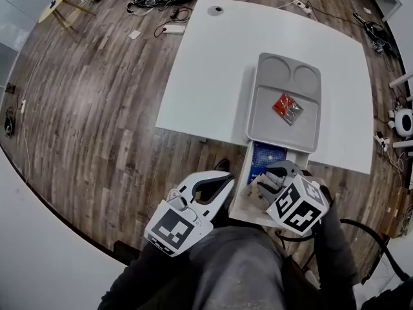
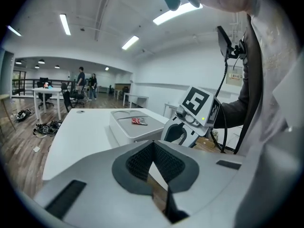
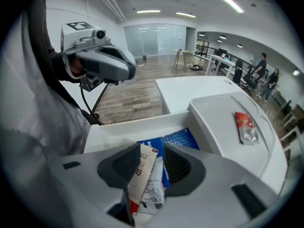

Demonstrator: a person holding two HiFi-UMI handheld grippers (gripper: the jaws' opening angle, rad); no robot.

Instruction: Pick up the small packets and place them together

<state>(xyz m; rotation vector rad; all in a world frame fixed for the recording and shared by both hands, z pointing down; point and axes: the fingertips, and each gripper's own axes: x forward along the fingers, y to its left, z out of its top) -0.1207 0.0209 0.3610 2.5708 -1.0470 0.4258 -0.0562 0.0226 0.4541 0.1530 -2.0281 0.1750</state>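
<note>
Care is called for: the white-and-red paper sachet (image 3: 144,177), pinched by the right gripper (image 3: 152,164) over the white box (image 3: 118,127), is best released flat beside the red foil packet (image 1: 288,108) on the grey plastic tray (image 1: 271,129). The left gripper (image 2: 153,152) is pressed together, empty.

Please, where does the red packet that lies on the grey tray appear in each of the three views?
Head view: red packet right of centre, upper half, on the grey tray.
Left gripper view: small, near the centre, on the tray.
Right gripper view: at the right, middle height, on the tray.
Shared landmark: the grey tray.
</note>
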